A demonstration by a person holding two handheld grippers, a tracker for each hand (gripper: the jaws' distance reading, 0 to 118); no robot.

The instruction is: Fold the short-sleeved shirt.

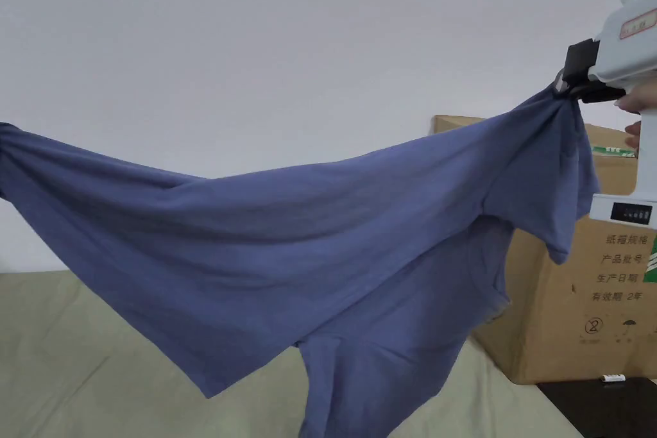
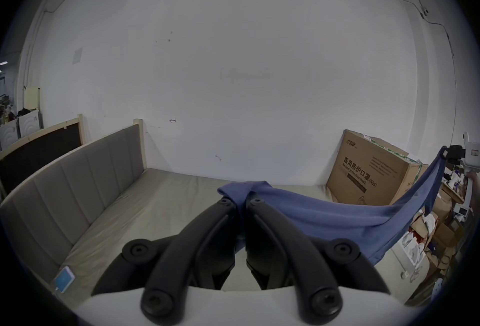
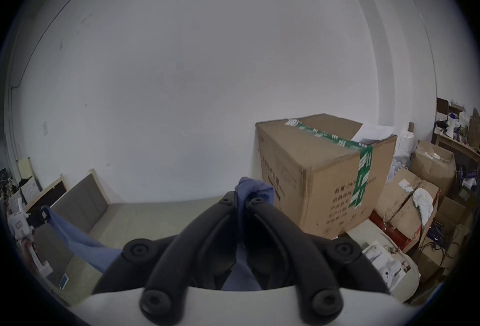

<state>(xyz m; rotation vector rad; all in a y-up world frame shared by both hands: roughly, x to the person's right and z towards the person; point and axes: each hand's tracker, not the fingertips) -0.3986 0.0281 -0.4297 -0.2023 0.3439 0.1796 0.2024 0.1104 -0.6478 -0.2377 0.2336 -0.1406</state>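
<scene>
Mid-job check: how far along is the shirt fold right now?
Done: the blue shirt is picked up, with the left gripper and the right gripper each shut on a bunch of its cloth. In hand: it hangs stretched in the air between them above the bed, sagging and twisted, one sleeve dangling near the cardboard box. Left: no fold is visible yet; it likely needs laying flat first.

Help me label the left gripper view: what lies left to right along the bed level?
Padded headboard → bare mattress → left tongs clamping the blue shirt → cardboard box → right tongs holding the shirt's far end.
</scene>
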